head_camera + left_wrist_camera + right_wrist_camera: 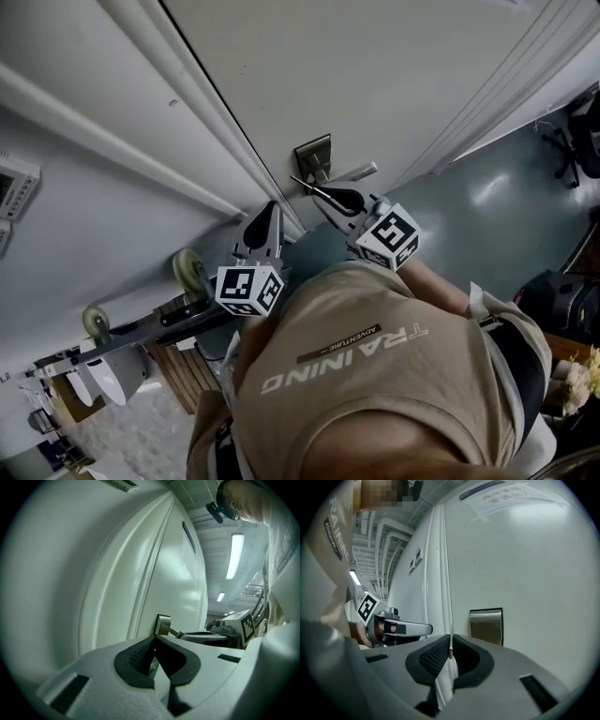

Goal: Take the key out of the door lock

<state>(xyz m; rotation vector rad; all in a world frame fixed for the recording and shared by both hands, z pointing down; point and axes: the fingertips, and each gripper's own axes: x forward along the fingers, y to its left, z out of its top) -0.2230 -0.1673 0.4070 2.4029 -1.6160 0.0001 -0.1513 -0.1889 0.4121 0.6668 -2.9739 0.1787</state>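
Grey left gripper [154, 639]: jaws pressed together, nothing between them, beside the door frame. Right gripper [450, 640]: pinching thin metal key [449, 651], seen edge-on, clear of the steel lock plate [486, 626]. White door [525, 564] behind.

Head view: moderate, even indoor light; soft glare patches on floor [489, 190]. 
Gripper views: strong fisheye, black vignetted corners, door [173, 573] lines bowed. 
Ceiling tube lights [234, 555] blown out. 
Near foreground soft, out of focus.
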